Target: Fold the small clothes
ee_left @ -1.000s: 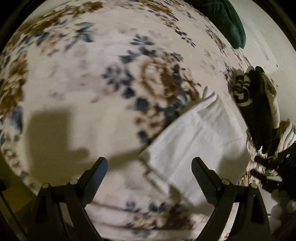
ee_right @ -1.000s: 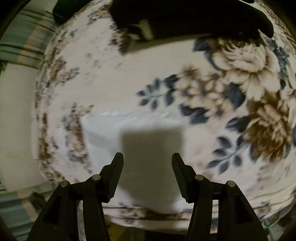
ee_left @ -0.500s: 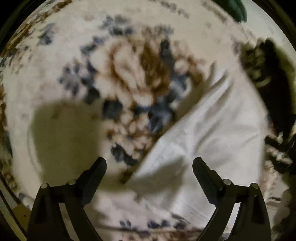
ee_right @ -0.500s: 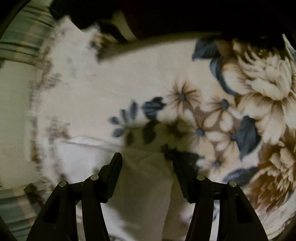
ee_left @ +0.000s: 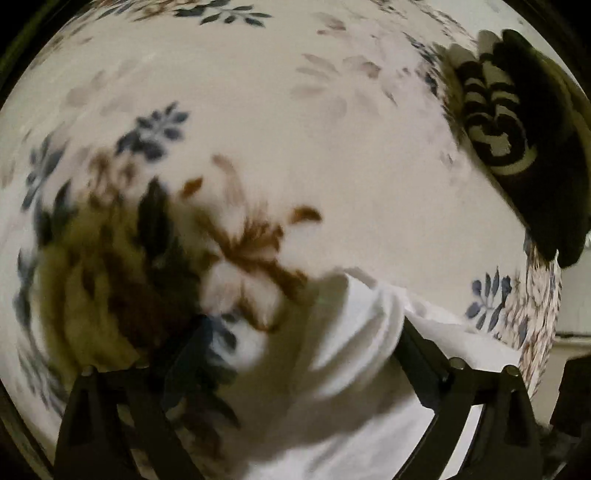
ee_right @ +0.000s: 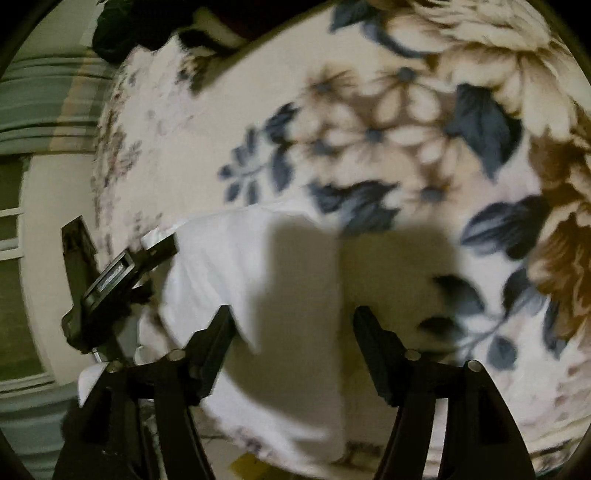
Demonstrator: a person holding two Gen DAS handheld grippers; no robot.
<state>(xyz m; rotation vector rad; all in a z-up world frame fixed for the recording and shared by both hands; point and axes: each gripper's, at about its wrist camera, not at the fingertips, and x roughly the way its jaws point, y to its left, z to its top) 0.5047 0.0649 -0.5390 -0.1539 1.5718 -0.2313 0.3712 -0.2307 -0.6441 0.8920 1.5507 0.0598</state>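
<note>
A white garment (ee_left: 351, 369) lies on a floral blanket (ee_left: 258, 129). In the left wrist view my left gripper (ee_left: 299, 354) is open, low over the garment, with the cloth's upper edge bunched between the two fingers. In the right wrist view the same white garment (ee_right: 229, 266) lies flat under my right gripper (ee_right: 293, 328), which is open, its jaws apart above the cloth and its shadow. The left gripper (ee_right: 110, 280) shows at the garment's left edge in that view. The frames are blurred.
A black garment with a pale striped print (ee_left: 517, 140) lies on the blanket at the upper right of the left wrist view. Dark clothing (ee_right: 166, 26) sits at the blanket's far edge in the right wrist view. A wall and striped trim (ee_right: 40, 110) lie left.
Both grippers have come down and moved in over the white garment. The left gripper now straddles its bunched edge. The right gripper has swung so the left gripper comes into its view.
</note>
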